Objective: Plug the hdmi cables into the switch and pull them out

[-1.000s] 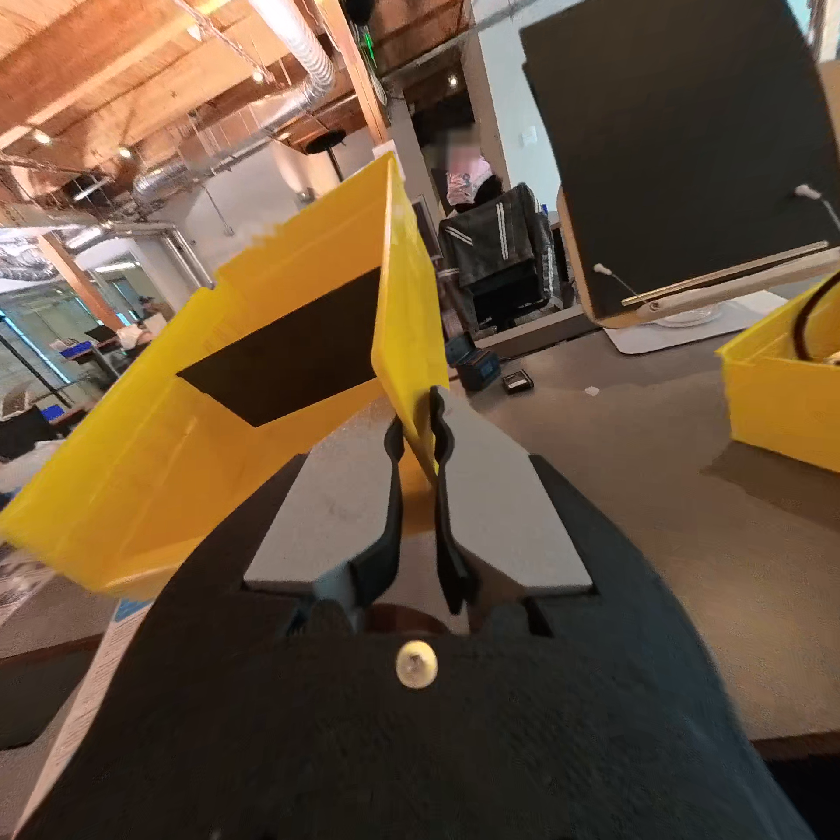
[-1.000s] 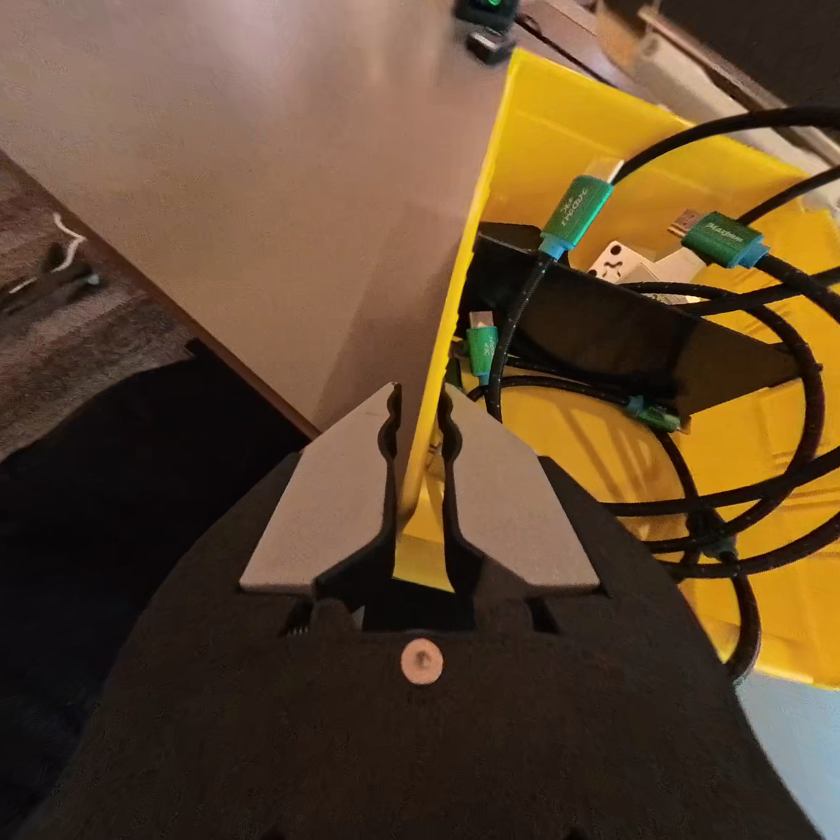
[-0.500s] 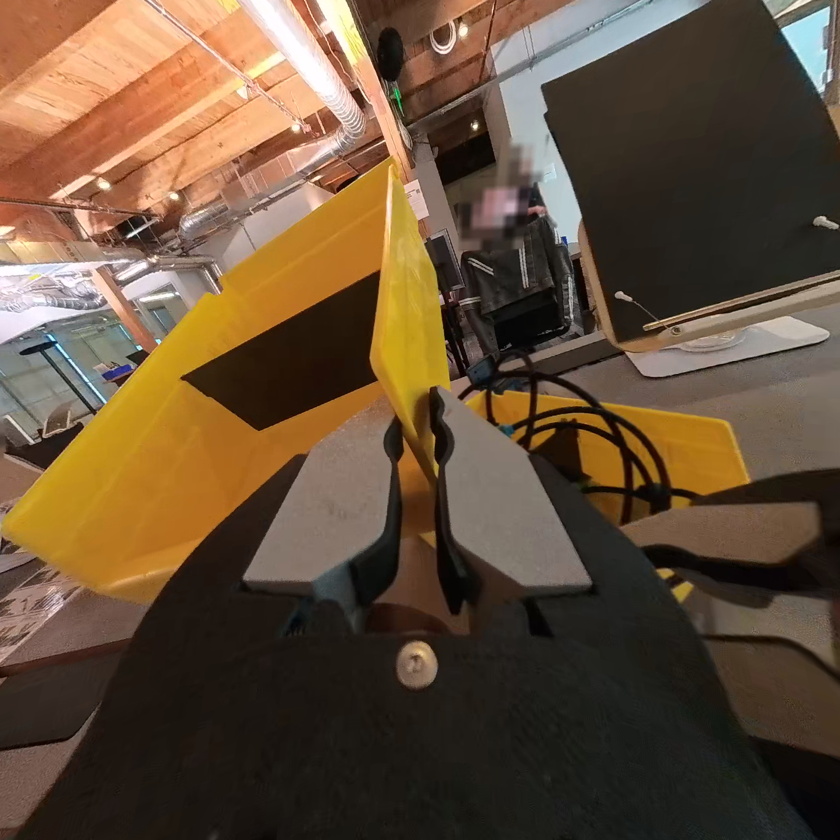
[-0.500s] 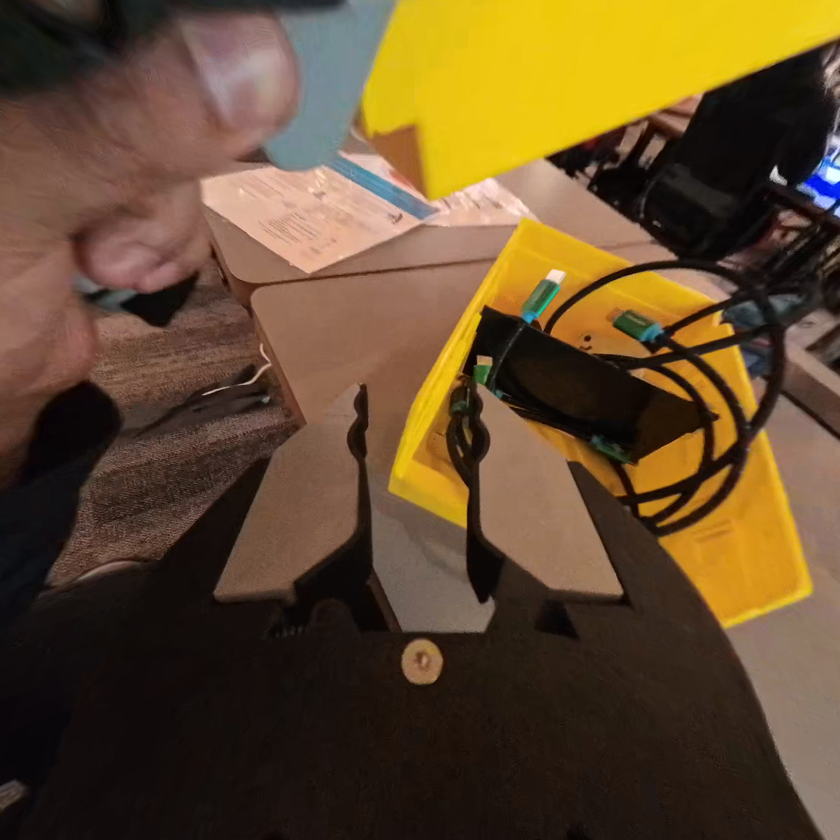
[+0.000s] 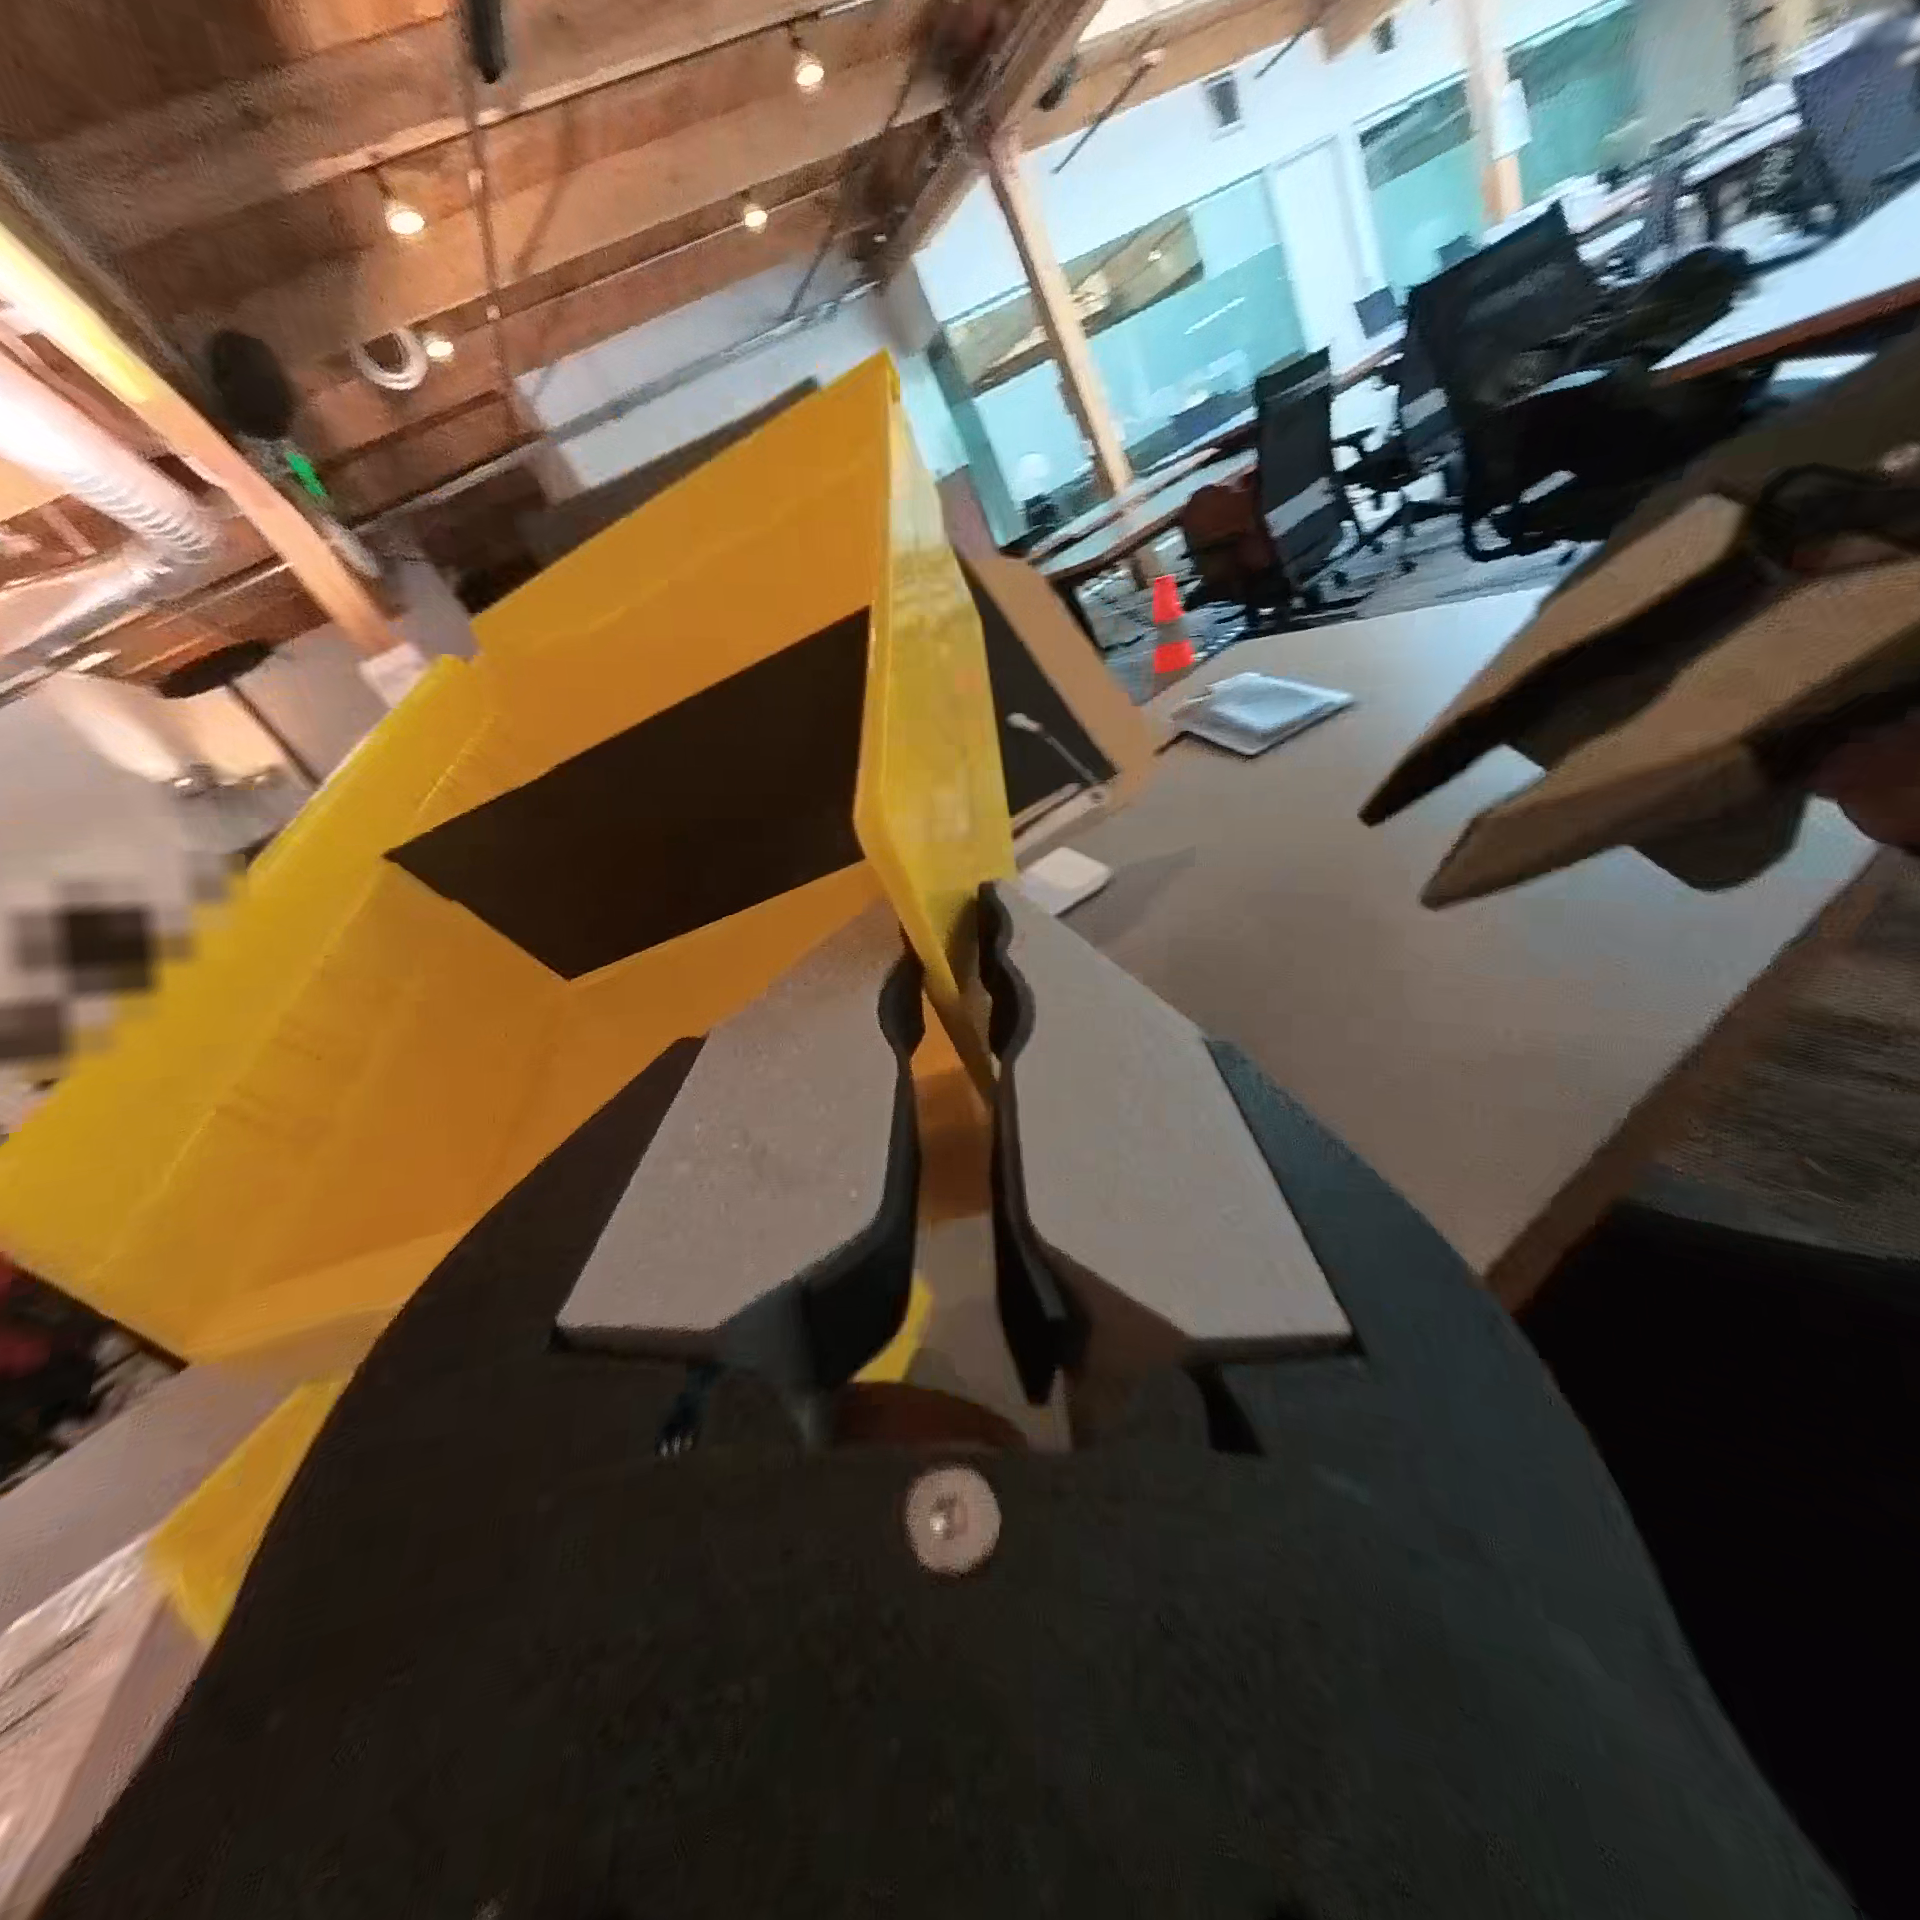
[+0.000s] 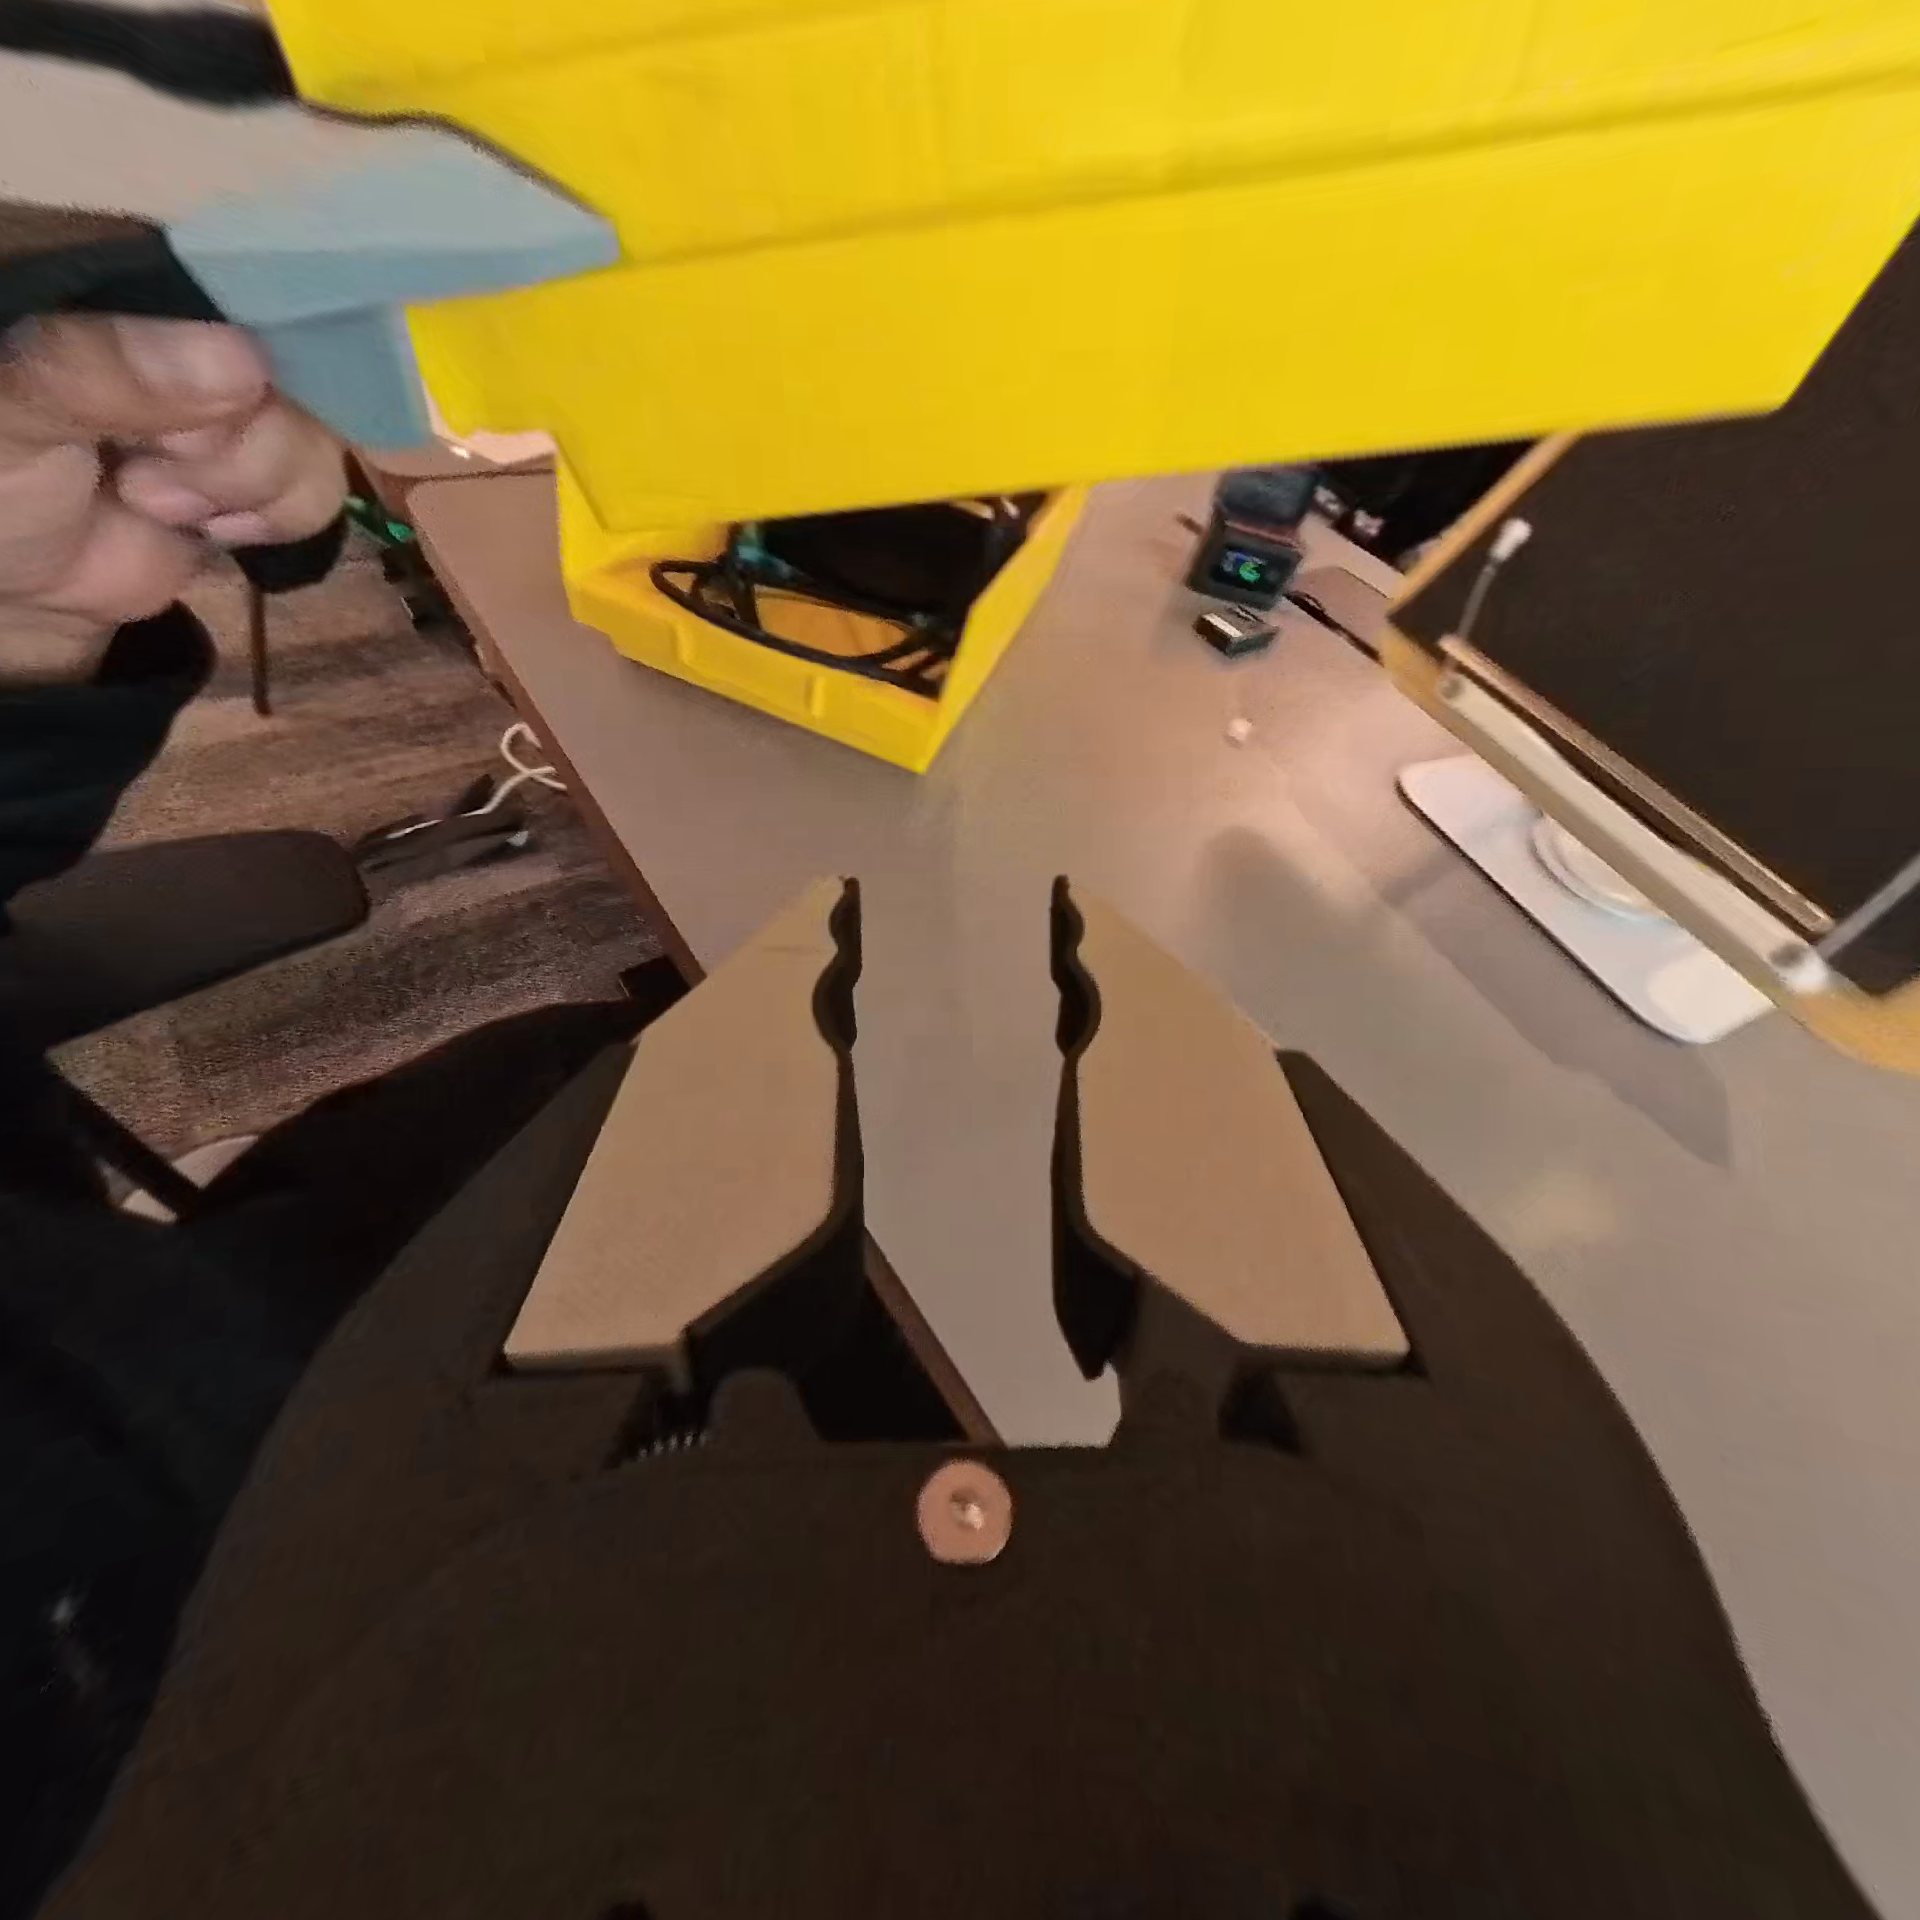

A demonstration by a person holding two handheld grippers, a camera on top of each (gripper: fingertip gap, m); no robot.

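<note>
My left gripper (image 5: pixel 951 935) is shut on the side wall of an empty yellow bin (image 5: pixel 665 790) and holds it tilted up in the air. In the right wrist view this bin (image 6: pixel 1039 312) fills the top, with a left finger (image 6: pixel 343 270) and a hand (image 6: pixel 125 499) beside it. Below it a second yellow bin (image 6: pixel 831 696) stands on the table with black HDMI cables (image 6: pixel 790 613) and the black switch (image 6: pixel 894 551) inside. My right gripper (image 6: pixel 954 935) is open and empty above the table, well short of that bin. It also shows in the left wrist view (image 5: pixel 1558 790).
A black board (image 6: pixel 1714 623) on a white base (image 6: pixel 1558 862) stands at the right. A small device with a lit screen (image 6: pixel 1247 561) and a small black item (image 6: pixel 1231 631) sit behind the bin. The table edge (image 6: pixel 582 790) runs along the left. Some 15 cm of space lies between my two pairs of fingers.
My right gripper let go of the cable bin's wall, opened and drew back from it. My left gripper swung the empty bin round, so it hangs above the cable bin.
</note>
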